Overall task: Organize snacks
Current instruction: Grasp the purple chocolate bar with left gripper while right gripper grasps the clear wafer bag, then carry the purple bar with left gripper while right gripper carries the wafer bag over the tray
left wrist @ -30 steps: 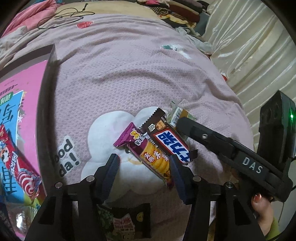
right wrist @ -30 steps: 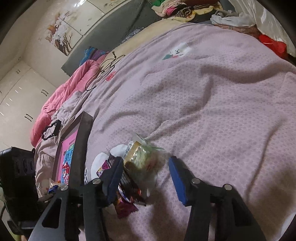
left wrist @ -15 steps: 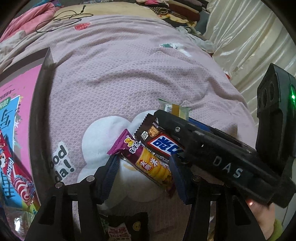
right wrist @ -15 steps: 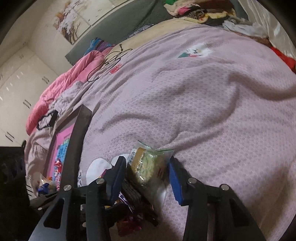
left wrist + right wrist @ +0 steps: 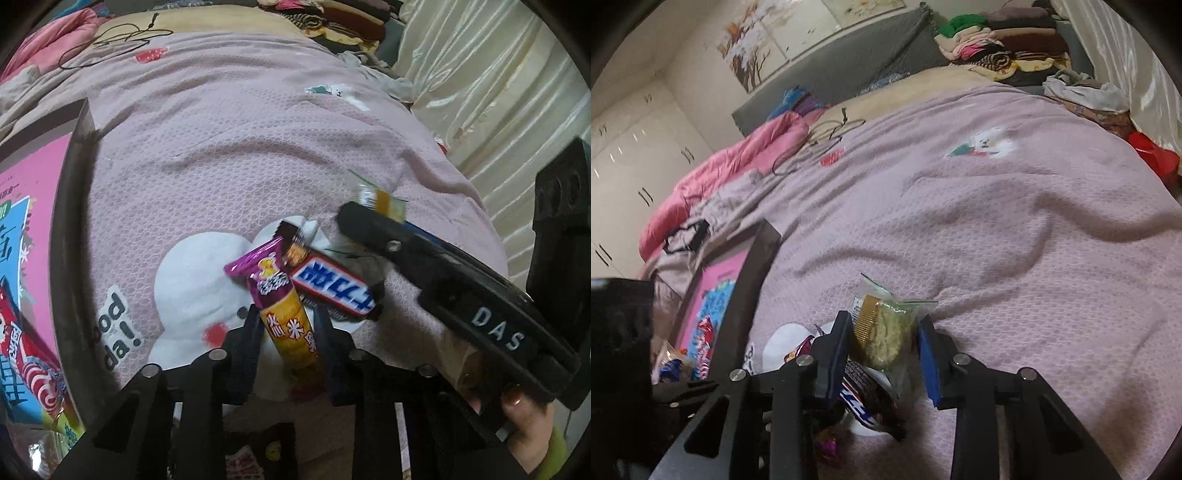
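On the pink blanket (image 5: 229,147) lie a purple and yellow snack bar (image 5: 295,332) and a Snickers bar (image 5: 332,288), side by side. My left gripper (image 5: 290,325) is closing, and its pads touch both sides of the purple and yellow bar. A clear packet with a pale green biscuit (image 5: 882,328) sits between the fingers of my right gripper (image 5: 882,343). Its jaws are closing too, and the pads press on the wrapper. In the left wrist view the right gripper (image 5: 373,229) reaches in from the right, with the packet's end (image 5: 380,199) sticking up past its tip.
A dark-walled box (image 5: 70,240) with a pink lining stands at the left and holds a red striped packet (image 5: 33,365) among others. A dark snack packet (image 5: 266,450) lies below the left fingers. A cable (image 5: 118,40), a pink quilt (image 5: 720,173) and piled clothes (image 5: 1004,48) lie further back.
The left jaws have come together onto the purple and yellow bar. The right gripper has slid in over the Snickers bar and narrowed its jaws around the biscuit packet.
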